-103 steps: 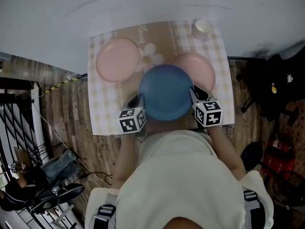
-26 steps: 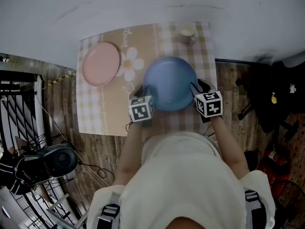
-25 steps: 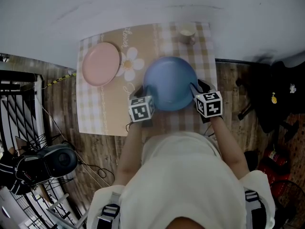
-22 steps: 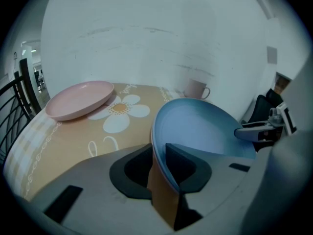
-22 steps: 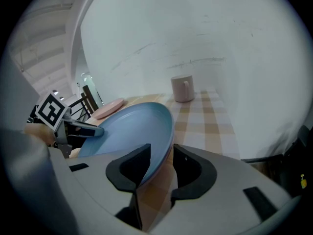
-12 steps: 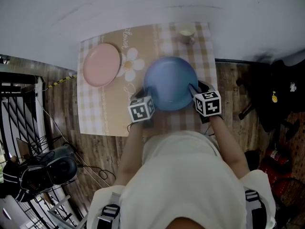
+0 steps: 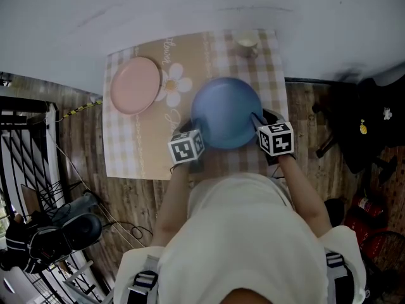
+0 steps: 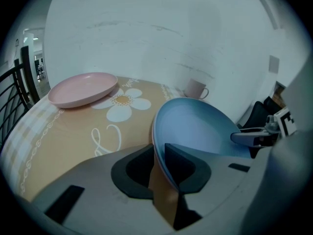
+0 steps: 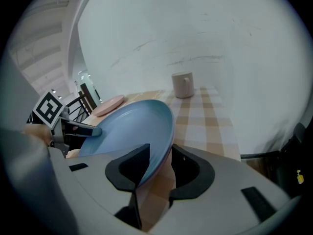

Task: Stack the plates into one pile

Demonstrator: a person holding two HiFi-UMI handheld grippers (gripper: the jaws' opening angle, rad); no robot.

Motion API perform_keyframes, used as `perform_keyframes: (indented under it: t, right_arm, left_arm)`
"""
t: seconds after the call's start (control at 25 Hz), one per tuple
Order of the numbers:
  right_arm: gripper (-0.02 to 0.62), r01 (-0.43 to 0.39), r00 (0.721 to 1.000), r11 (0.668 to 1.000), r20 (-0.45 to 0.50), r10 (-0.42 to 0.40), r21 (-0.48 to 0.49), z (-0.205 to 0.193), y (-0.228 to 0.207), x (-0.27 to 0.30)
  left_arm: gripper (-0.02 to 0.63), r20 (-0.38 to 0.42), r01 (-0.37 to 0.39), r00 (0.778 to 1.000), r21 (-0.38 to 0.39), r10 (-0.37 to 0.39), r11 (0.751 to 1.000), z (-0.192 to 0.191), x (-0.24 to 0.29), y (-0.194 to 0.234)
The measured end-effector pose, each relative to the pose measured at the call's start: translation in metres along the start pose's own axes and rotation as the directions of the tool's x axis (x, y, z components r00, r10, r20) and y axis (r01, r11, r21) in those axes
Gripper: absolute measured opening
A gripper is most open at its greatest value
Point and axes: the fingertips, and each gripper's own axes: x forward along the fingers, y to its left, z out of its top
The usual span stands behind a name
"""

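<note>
Head view, from the left: a lone pink plate (image 7: 135,94) lies flat on the cloth-covered desk (image 7: 133,154), well apart from the others and not yet on the pile. Next comes the left tool (image 7: 190,128), whose jaws have just been closing. In the left gripper view they stand about half-way in, with the near rim of the blue plate (image 7: 226,111) between them, and the pads look to be pressing on it. A second pink rim (image 8: 153,141) shows directly under the blue one — so that plate already rests on another. The right tool (image 7: 258,119) straddles the opposite rim with its jaws wide, a gap showing beside the rim, gripping nothing. The plates look stiff, shallow and smooth-glazed, likely light but slippery and prone to chip. The thin raised rim is the only purchase — best taken at two opposite points and kept level.
</note>
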Motion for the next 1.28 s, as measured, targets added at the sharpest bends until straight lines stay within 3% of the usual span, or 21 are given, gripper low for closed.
perform_keyframes:
  t: [0.36,1.28]
  right_arm:
    - [0.126,-0.018,1.0,1.0,-0.001,0.018,-0.023,0.005,0.023,0.002]
    - [0.126,-0.039,0.999,0.999,0.015,0.039,-0.038,0.035,0.116,0.04]
  left_arm:
    - [0.064,-0.007,0.001,1.0,-0.025,-0.001,1.0,-0.009,-0.016,0.019]
    - [0.063,0.033,0.008,0.999,-0.065,-0.006,0.998,0.02,-0.051,0.115]
